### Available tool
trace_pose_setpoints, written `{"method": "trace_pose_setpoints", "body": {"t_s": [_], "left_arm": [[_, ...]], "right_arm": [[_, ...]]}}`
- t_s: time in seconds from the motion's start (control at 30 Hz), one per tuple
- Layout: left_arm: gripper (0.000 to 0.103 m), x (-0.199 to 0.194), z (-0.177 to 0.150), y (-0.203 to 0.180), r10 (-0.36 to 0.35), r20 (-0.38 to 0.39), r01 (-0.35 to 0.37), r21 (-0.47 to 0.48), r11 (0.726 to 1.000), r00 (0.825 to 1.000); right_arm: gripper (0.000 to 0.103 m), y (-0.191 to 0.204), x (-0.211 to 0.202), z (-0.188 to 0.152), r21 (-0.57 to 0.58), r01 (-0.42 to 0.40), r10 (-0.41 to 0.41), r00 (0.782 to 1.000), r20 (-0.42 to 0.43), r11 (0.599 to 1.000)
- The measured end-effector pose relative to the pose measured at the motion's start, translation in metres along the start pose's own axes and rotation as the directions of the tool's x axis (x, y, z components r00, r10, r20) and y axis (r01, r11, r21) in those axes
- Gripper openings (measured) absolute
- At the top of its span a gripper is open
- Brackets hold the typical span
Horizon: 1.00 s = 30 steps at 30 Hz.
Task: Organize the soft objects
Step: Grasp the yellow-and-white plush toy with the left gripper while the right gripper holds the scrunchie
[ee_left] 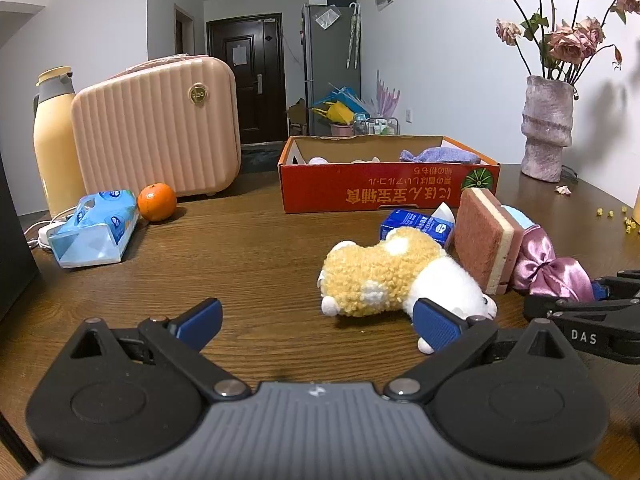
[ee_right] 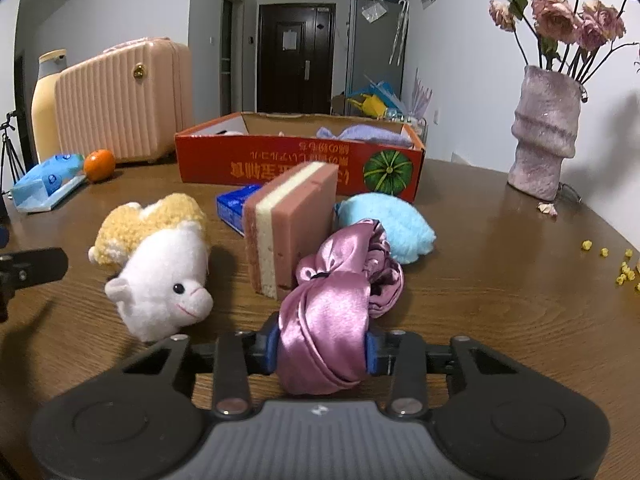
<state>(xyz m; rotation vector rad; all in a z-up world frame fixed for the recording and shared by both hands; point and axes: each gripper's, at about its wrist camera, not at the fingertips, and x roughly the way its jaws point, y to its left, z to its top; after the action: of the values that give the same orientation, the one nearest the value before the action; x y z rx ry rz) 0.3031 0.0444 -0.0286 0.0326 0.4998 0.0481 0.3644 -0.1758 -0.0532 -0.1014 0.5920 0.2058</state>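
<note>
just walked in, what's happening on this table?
A person with two handheld grippers is sorting soft things into the red cardboard box, which already holds a purple cloth. The right gripper is clamped on the pink satin scrunchie, still on the table. The left gripper is open beside the plush sheep, not gripping it. A sponge and a blue fluffy item wait nearby.
</note>
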Motion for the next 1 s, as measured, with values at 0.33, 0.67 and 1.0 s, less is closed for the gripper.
{"method": "trace_pose_setpoints", "body": {"t_s": [0.33, 0.67, 1.0], "left_arm": [[0.103, 0.008, -0.001, 0.000, 0.013, -0.023, -0.013, -0.010, 1.000, 1.000], [0.103, 0.020, 0.005, -0.022, -0.046, -0.070, 0.042, -0.064, 0.997, 0.996], [0.103, 0.041, 0.013, -0.070, -0.025, -0.079, 0.023, -0.022, 1.000, 0.997]], "right_arm": [[0.035, -0.009, -0.024, 0.004, 0.013, 0.037, -0.038, 0.991, 0.127, 0.999], [0.035, -0.032, -0.035, 0.009, 0.059, 0.048, -0.058, 0.979, 0.193, 0.997], [0.035, -0.056, -0.037, 0.007, 0.053, 0.061, -0.071, 0.975, 0.211, 0.997]]}}
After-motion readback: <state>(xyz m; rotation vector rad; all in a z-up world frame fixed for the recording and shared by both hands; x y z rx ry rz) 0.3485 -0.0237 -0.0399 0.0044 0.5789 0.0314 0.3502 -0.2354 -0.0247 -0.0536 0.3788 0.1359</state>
